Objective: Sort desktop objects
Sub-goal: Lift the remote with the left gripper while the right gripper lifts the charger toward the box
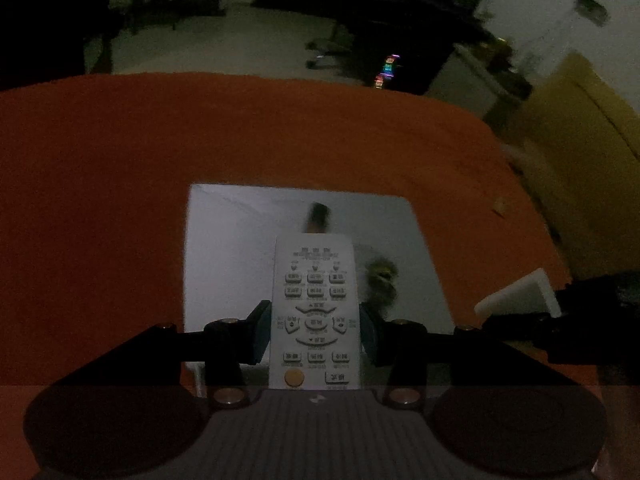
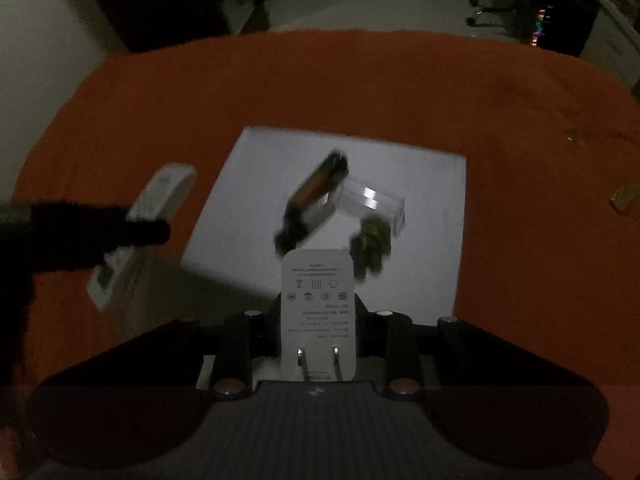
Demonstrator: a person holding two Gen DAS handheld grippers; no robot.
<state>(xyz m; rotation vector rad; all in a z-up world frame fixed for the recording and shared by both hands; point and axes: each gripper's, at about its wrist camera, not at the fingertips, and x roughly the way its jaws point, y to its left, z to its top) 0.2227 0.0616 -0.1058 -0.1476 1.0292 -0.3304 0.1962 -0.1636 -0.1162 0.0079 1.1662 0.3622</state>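
I am holding two things at once over the orange-covered bench, so I judge the sort to be in mid-course. My left claw is gripping a white remote control by its long sides, buttons up, and it is hanging above the near part of the white sheet. My right claw is pinching a white plug adapter, prongs toward the camera, just over the near edge of the same sheet. Already lying on the sheet are a dark, orange-faced oblong thing, a clear plastic box touching it, and a small dark yellowish clump just beside the box; blur is keeping me from naming them better. That looks like three items gathered and two in hand. What seems left: setting these two down, and perhaps a small brownish piece sitting well apart on the cloth at the right.
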